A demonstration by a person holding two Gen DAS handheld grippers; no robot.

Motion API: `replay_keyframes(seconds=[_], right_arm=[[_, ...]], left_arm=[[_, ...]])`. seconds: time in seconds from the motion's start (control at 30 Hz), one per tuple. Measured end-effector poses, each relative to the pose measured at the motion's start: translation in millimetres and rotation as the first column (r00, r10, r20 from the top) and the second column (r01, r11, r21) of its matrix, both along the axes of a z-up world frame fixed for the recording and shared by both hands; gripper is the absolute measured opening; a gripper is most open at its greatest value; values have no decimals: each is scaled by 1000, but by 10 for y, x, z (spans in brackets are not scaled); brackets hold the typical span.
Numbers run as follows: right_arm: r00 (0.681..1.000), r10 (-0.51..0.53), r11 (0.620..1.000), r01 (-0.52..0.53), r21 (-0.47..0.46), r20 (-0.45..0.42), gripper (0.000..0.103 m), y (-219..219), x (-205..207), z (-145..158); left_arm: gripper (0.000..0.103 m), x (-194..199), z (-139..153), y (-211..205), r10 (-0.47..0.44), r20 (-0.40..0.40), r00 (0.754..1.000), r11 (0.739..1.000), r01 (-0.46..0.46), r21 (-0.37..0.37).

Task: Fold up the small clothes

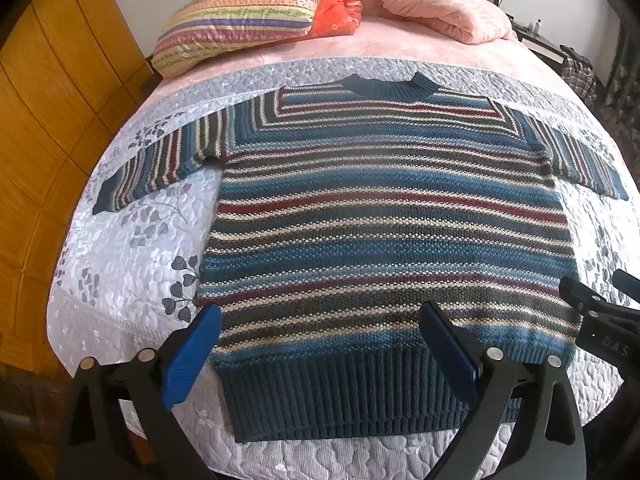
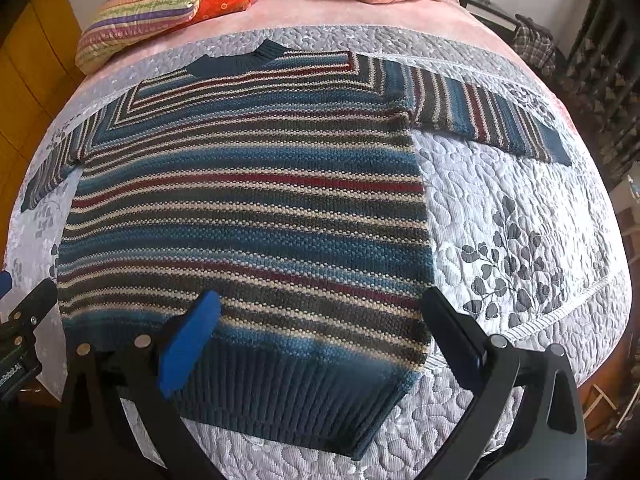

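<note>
Left gripper (image 1: 320, 344) and right gripper (image 2: 320, 340), jaws spread wide, gripping nothing, above ribbed hem; striped sweater (image 1: 384, 216) flat on quilted bedspread (image 2: 520, 208), sleeves outstretched, collar farthest; striped pillow (image 1: 240, 20) and pink duvet (image 1: 440, 8) beyond.

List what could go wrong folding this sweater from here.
1. The striped sweater is thick knit; an open left gripper or right gripper may pinch only the top layer at the ribbed hem.
2. Both sleeves lie spread wide, so they may drag or bunch.
3. The hem sits near the bed edge and could slip off.
</note>
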State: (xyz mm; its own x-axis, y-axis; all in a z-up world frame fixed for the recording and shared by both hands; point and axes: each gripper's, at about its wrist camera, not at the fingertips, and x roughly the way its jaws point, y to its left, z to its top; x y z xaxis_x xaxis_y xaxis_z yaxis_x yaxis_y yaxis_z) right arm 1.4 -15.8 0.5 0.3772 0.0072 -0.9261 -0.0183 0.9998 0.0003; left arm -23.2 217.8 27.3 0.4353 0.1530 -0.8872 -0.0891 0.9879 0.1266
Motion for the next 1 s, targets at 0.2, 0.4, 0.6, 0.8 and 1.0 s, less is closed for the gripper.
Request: replay_keyframes(seconds=[0.2,0.4,0.6,0.8,1.0], right_arm=[[1000,0,1000,0,-2,8,100,-5,0,23],[1000,-4,1000,4,-1,13,100,-18,8,46],[1000,-3,1000,3,-6,23,100,-30,3,70],[999,1,1000,-1,-10,33,100,-33,-12,91],[999,2,1000,-1,-12,35,100,-44,-10,96]], left_arm=[[99,1,5,10,4,4,1000,1000,-4,4],[99,10,4,3,5,2,1000,1000,-5,0],[99,15,-4,-2,5,4,1000,1000,-5,0],[99,20,10,7,14,12,1000,1000,-14,5],[99,19,21,9,16,19,1000,1000,-17,8]])
